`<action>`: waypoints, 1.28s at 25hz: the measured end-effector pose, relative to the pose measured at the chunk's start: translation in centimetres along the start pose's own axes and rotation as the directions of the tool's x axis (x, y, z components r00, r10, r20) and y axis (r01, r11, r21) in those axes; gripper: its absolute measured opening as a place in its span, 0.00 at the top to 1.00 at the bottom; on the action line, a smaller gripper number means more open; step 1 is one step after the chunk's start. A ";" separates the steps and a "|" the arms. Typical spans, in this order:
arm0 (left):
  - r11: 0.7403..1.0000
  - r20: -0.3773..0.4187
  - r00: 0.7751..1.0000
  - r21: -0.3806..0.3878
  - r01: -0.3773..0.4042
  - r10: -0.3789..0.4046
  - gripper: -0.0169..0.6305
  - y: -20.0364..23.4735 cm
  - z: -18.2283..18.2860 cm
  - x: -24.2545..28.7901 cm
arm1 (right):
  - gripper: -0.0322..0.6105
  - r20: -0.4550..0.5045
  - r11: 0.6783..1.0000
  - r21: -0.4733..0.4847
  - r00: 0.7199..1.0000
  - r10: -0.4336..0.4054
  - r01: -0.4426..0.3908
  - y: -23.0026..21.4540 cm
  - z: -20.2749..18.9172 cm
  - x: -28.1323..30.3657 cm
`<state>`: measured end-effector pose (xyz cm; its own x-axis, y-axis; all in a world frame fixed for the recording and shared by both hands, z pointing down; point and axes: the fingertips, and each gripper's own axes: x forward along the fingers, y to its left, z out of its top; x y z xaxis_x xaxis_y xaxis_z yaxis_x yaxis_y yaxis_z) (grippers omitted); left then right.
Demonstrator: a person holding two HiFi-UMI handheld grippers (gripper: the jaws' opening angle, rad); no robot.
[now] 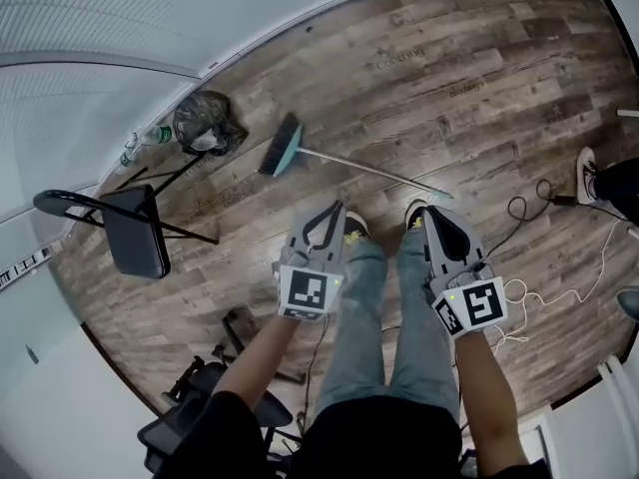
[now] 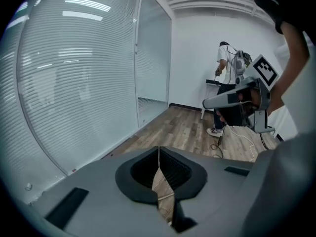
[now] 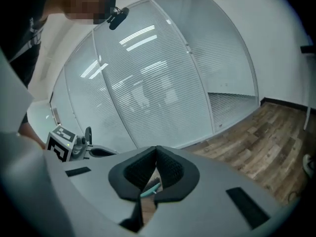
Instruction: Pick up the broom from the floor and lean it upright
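The left gripper (image 1: 335,211) and right gripper (image 1: 428,212) hang side by side over the person's knees, the fingers of each pressed together on nothing. The broom (image 1: 283,148) lies flat on the wooden floor (image 1: 469,78) just beyond the feet, its teal head near the black bag (image 1: 208,123) and folding chair (image 1: 135,230) by the glass wall (image 1: 90,28). Bare boards stretch to the upper right; loose cables (image 1: 521,292) trail beside the right foot.

A black folding chair (image 1: 135,233) stands near a dark bag (image 1: 208,123) and a plastic bottle (image 1: 142,144).
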<state>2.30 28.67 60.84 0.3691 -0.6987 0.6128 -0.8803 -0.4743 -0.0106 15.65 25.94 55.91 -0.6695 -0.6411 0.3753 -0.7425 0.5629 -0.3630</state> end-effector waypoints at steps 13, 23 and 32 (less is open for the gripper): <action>0.948 -0.326 0.926 0.183 0.259 -0.190 0.94 -7.6 -22.3 21.3 | 0.92 -0.260 0.966 0.211 0.961 -0.089 0.147 -10.4 -25.3 7.1; 0.857 -0.482 0.858 0.350 0.377 -0.180 0.94 -9.8 -38.1 31.4 | 0.92 -0.287 0.866 0.337 0.916 -0.279 0.369 -18.7 -36.4 9.5; 0.795 -0.526 0.834 0.429 0.429 -0.167 0.94 -10.7 -46.0 38.2 | 0.92 -0.331 0.829 0.392 0.902 -0.276 0.398 -20.8 -39.0 10.2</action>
<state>12.12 31.74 120.69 0.2978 -0.2222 0.9284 -0.4137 -0.9065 -0.0843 23.44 28.11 100.55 -0.4060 -0.5609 0.7215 -0.8739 0.0073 -0.4860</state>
